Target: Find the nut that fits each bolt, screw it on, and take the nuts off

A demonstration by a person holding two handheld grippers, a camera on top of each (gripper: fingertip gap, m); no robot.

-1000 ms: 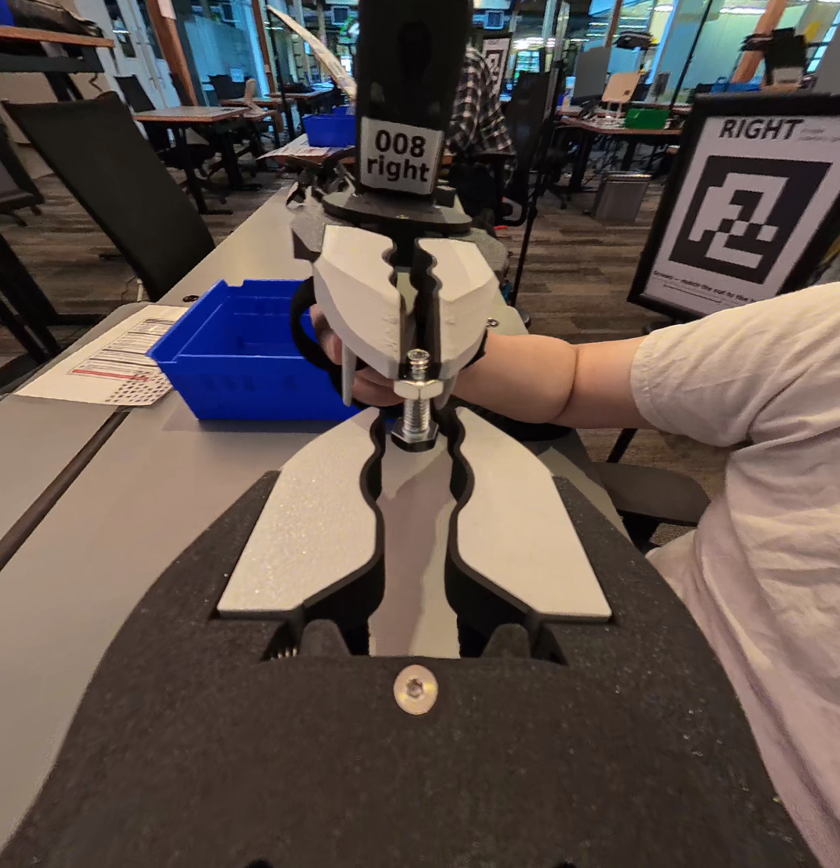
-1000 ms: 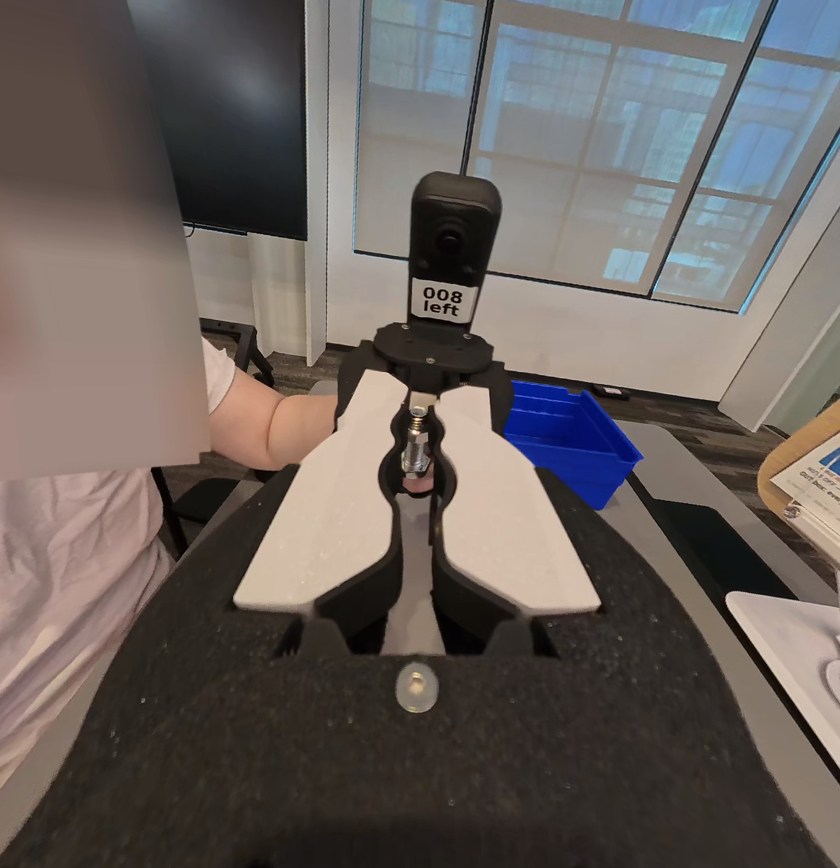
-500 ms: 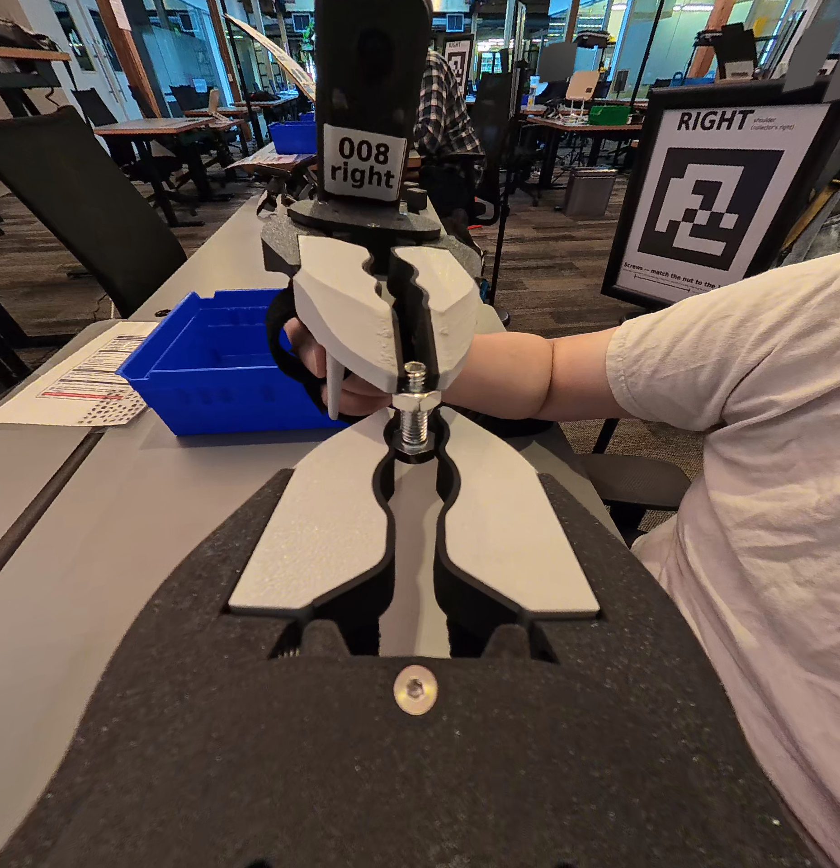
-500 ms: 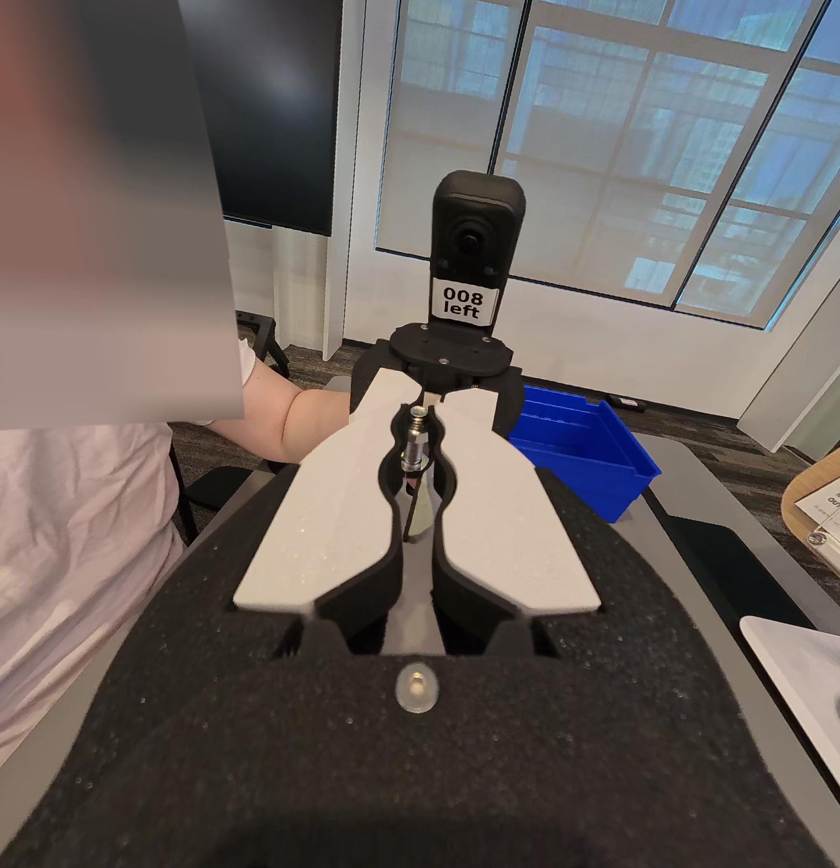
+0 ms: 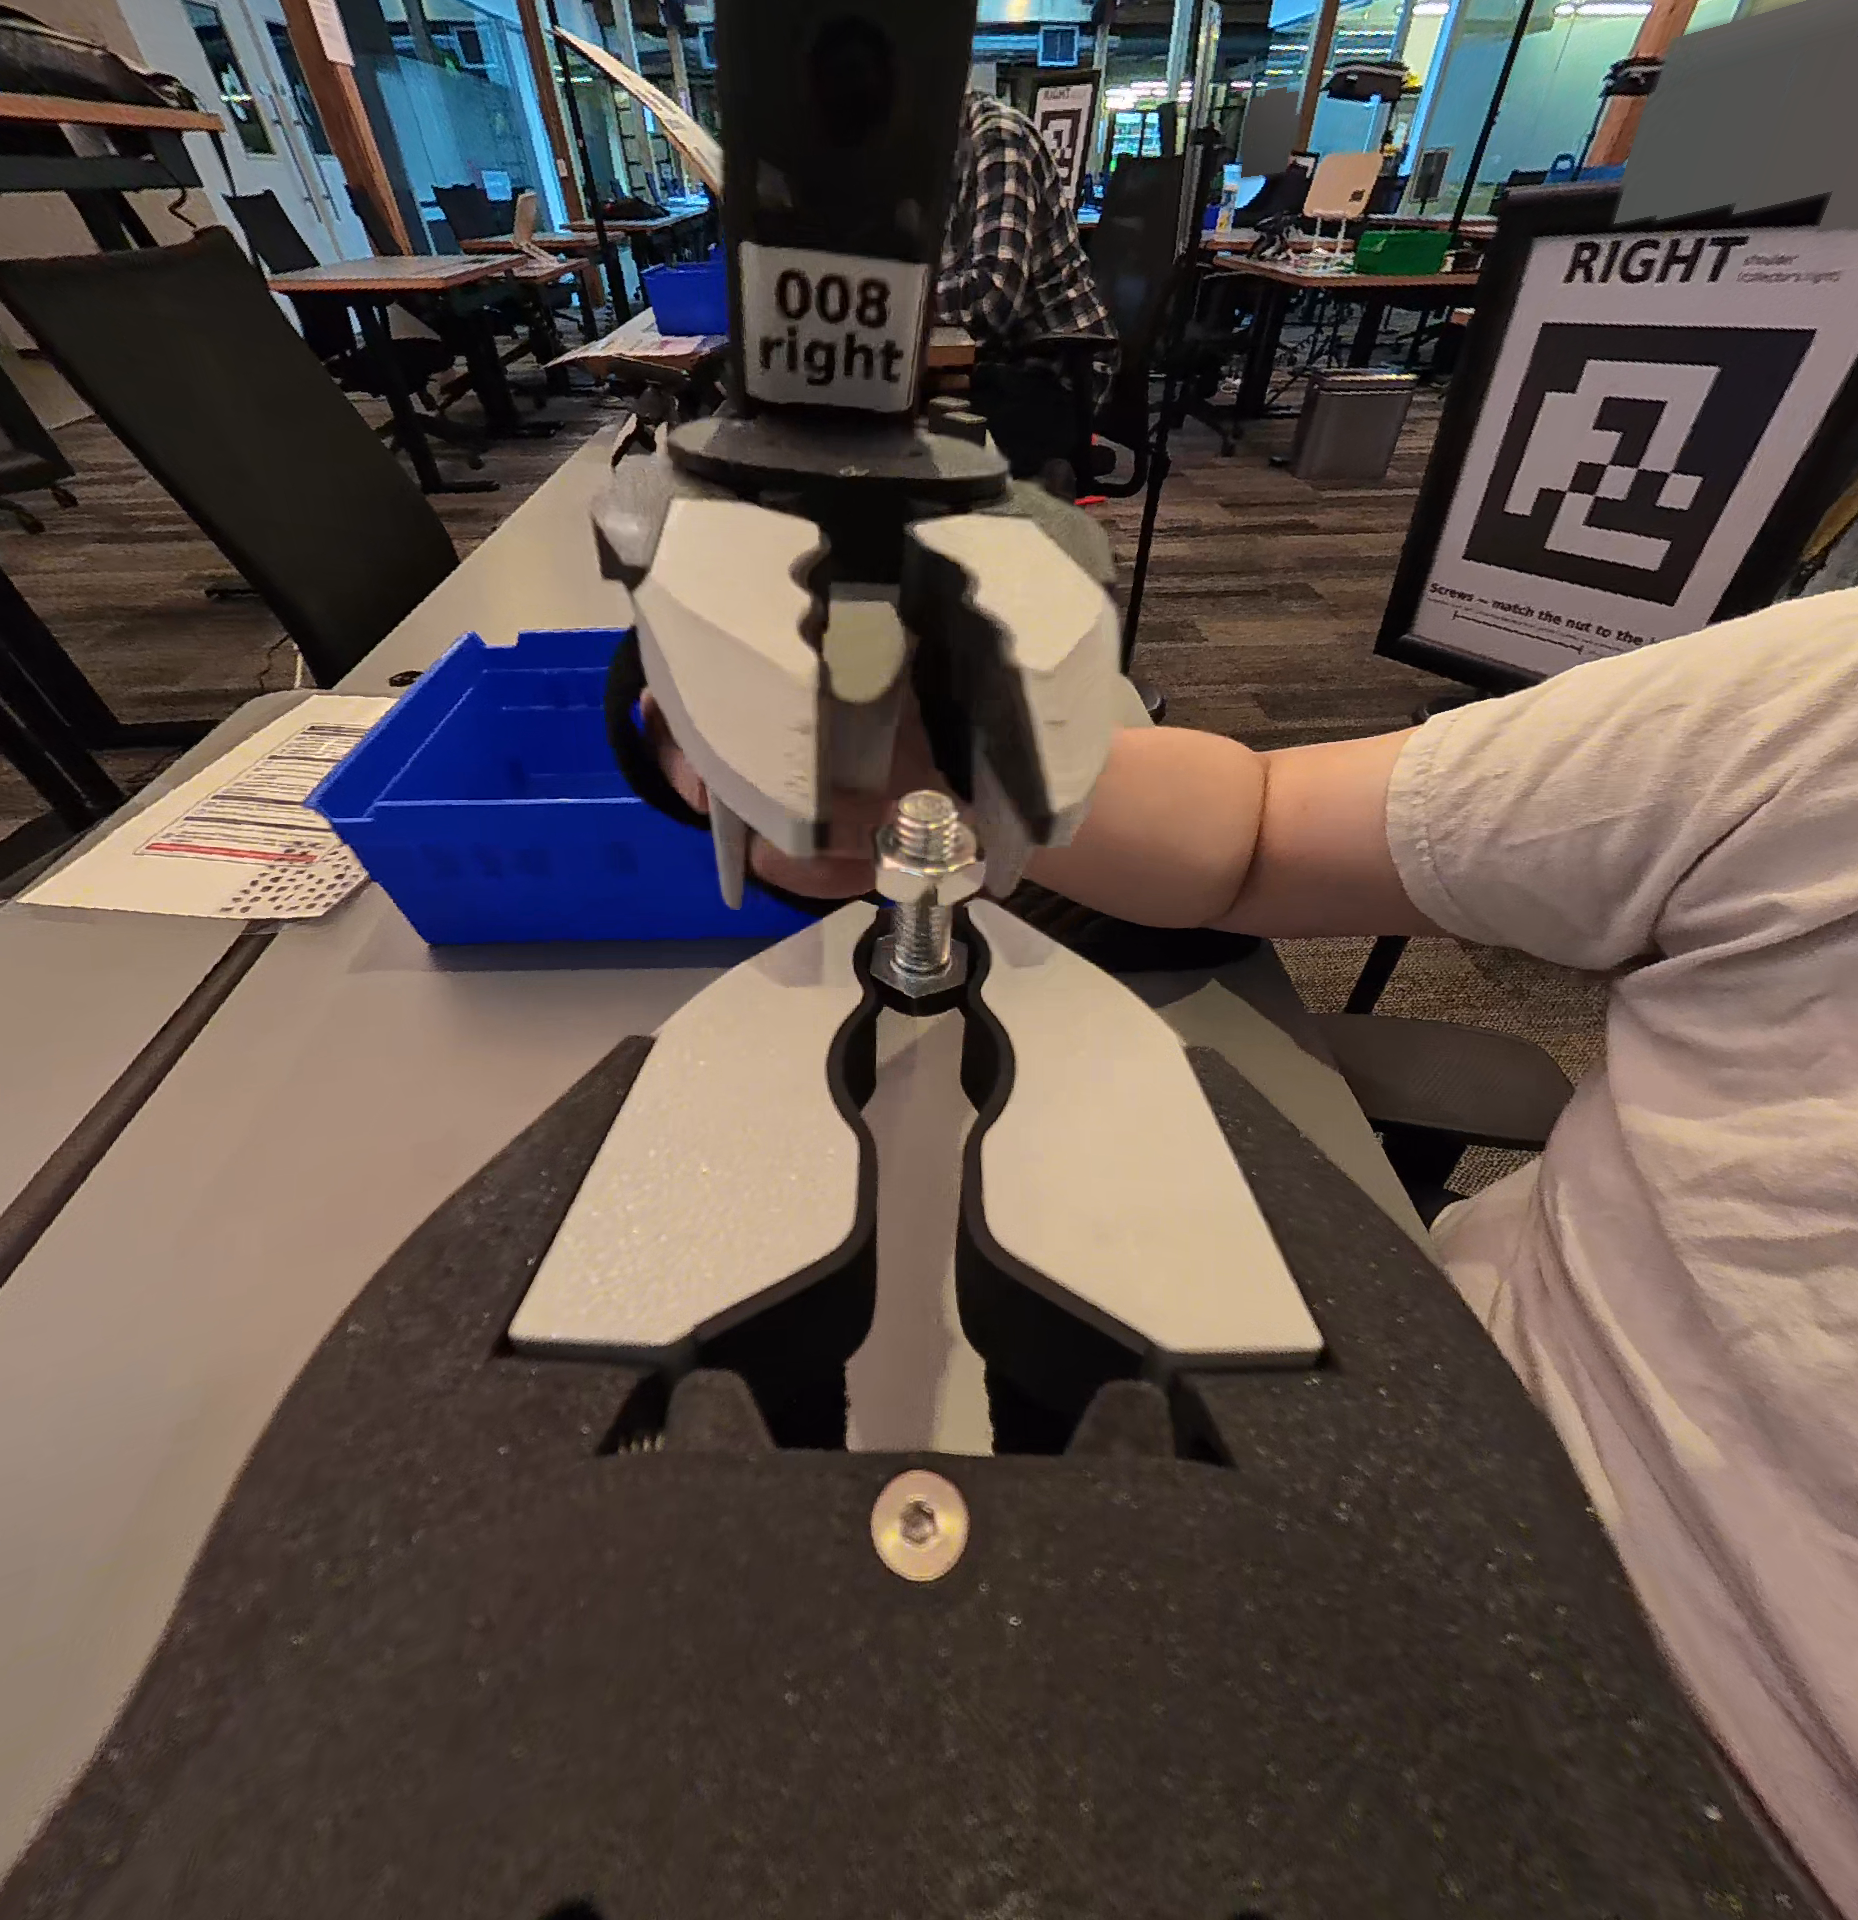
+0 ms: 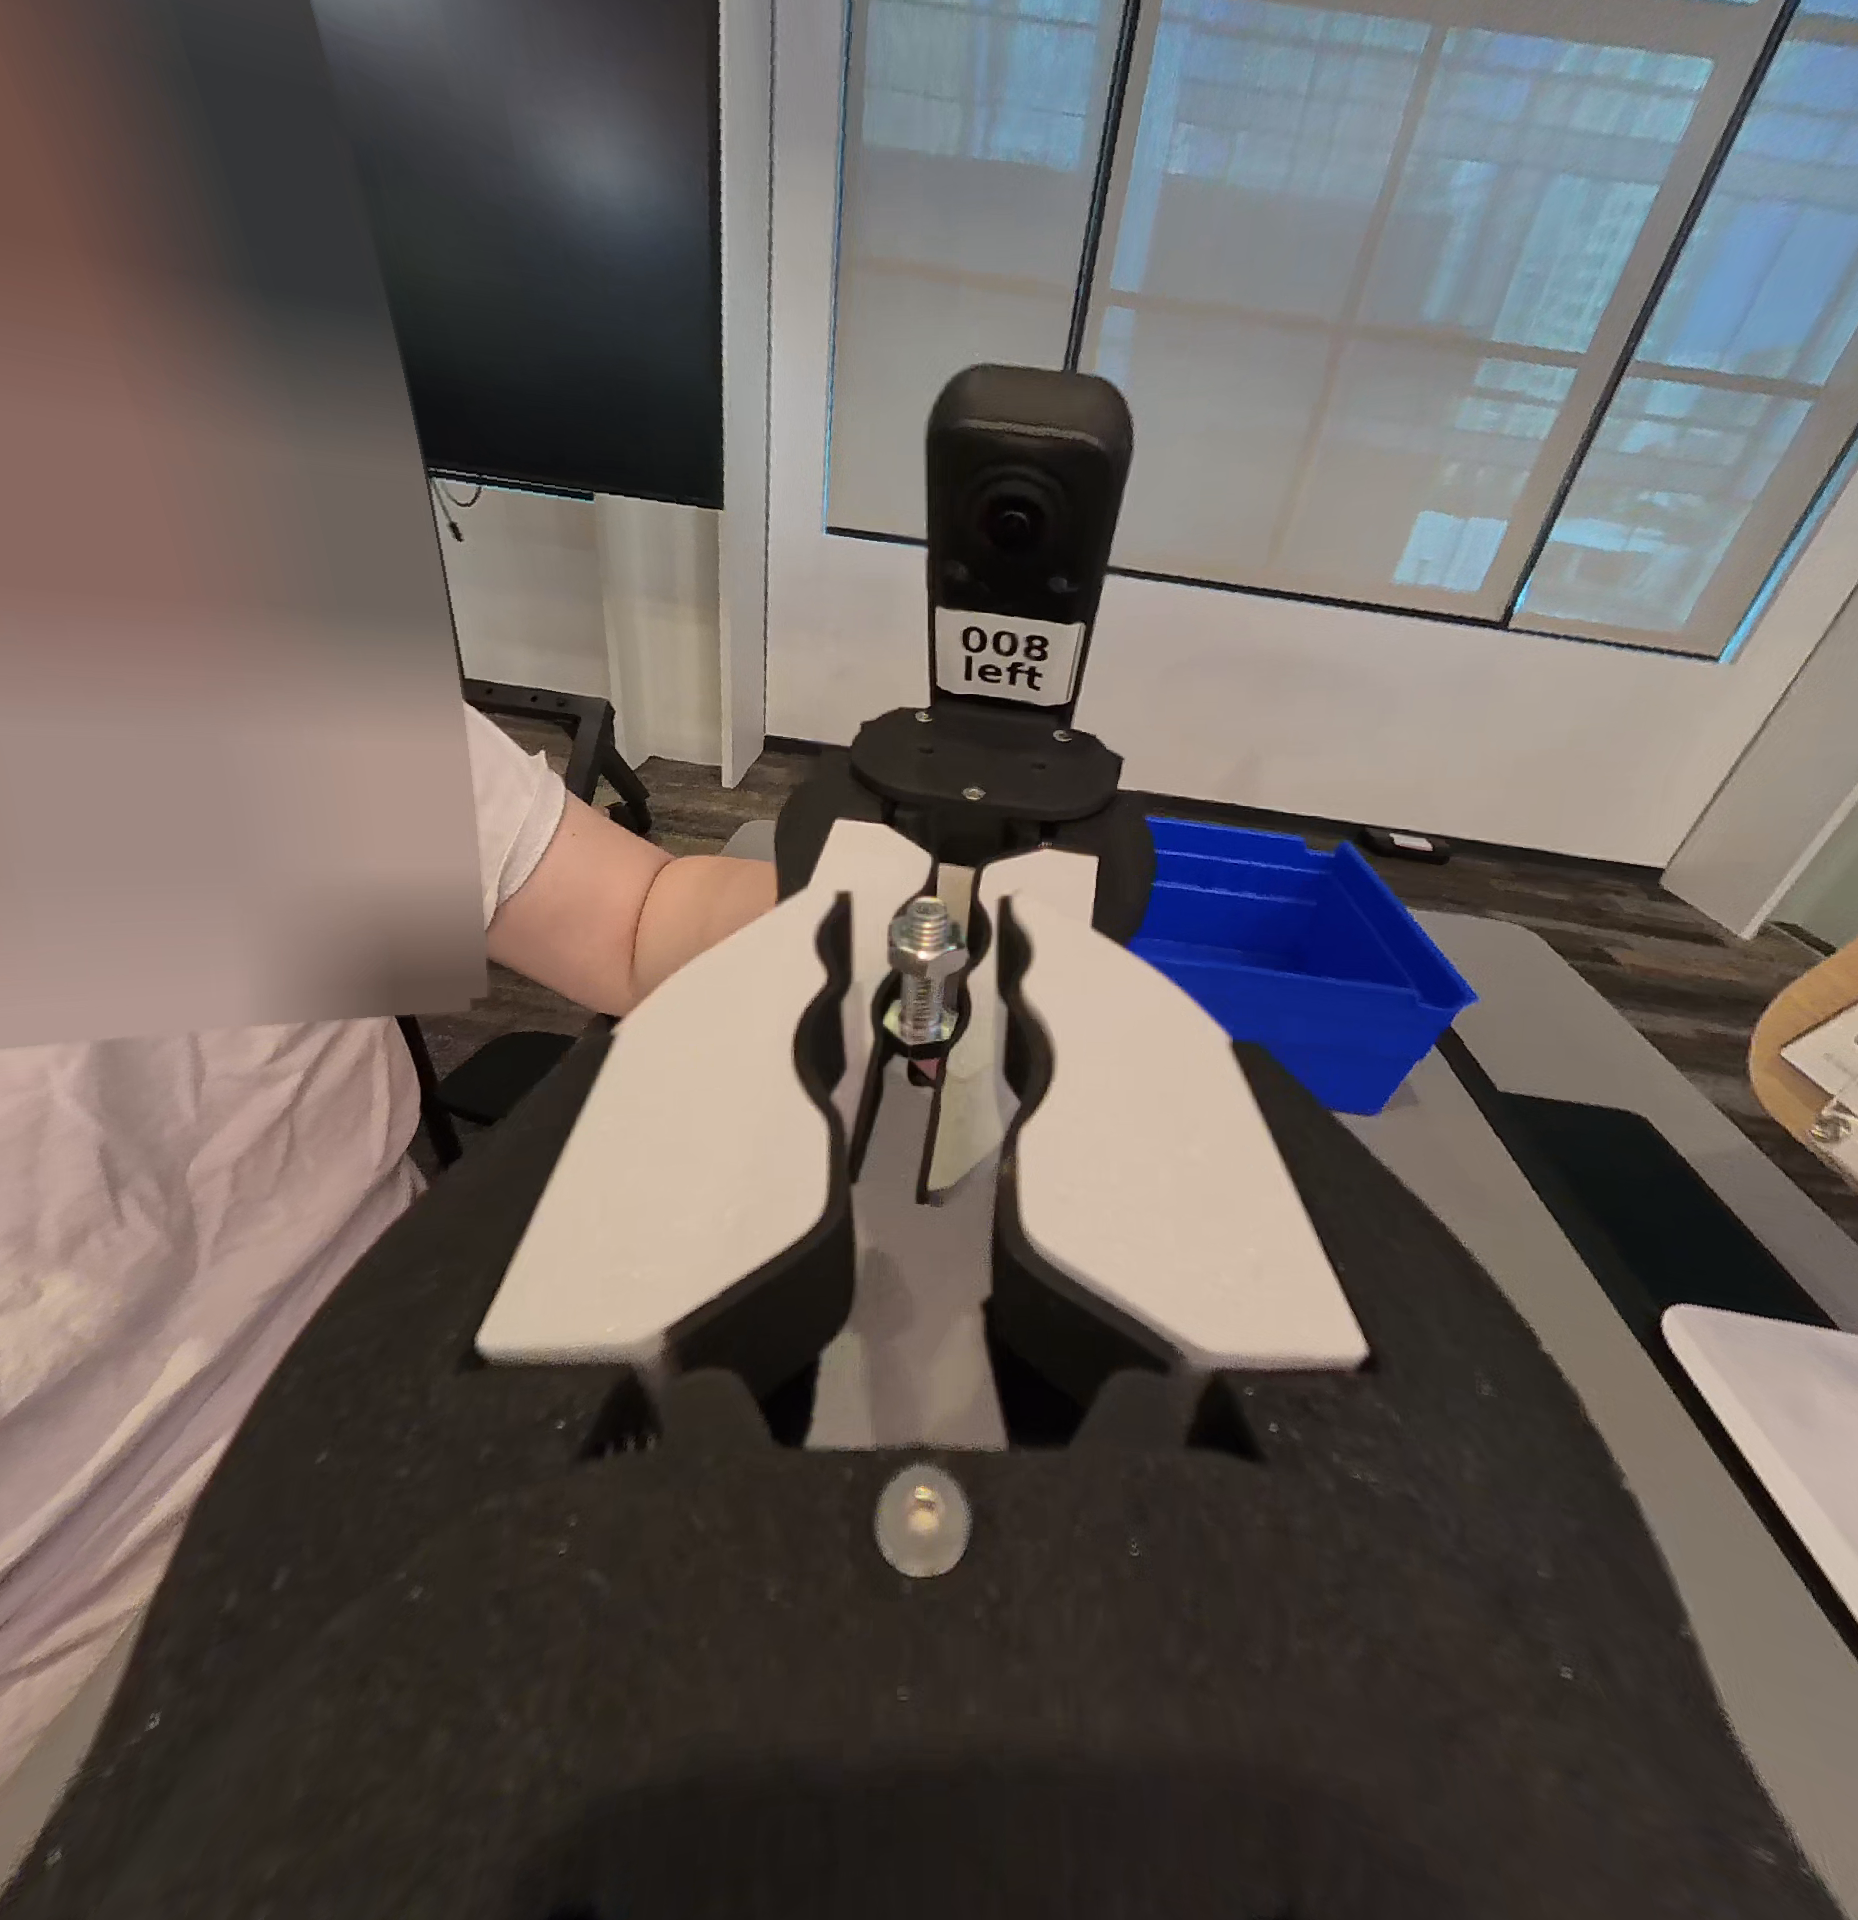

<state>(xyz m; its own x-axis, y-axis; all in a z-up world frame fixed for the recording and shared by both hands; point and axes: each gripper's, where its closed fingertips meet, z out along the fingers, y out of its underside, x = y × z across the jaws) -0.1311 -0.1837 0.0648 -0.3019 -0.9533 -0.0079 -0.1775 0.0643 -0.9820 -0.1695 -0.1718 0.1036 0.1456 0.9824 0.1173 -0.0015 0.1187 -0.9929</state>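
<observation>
Two grippers meet nose to nose over the grey table, a bolt standing upright between them.

Clamped at its tips on the bolt's head end, the left gripper holds it up, a nut threaded near the top. Facing it, the right gripper has its fingers spread apart, one on each side of the nut and not touching it. Behind them, a blue bin sits on the table beside a printed sheet.
</observation>
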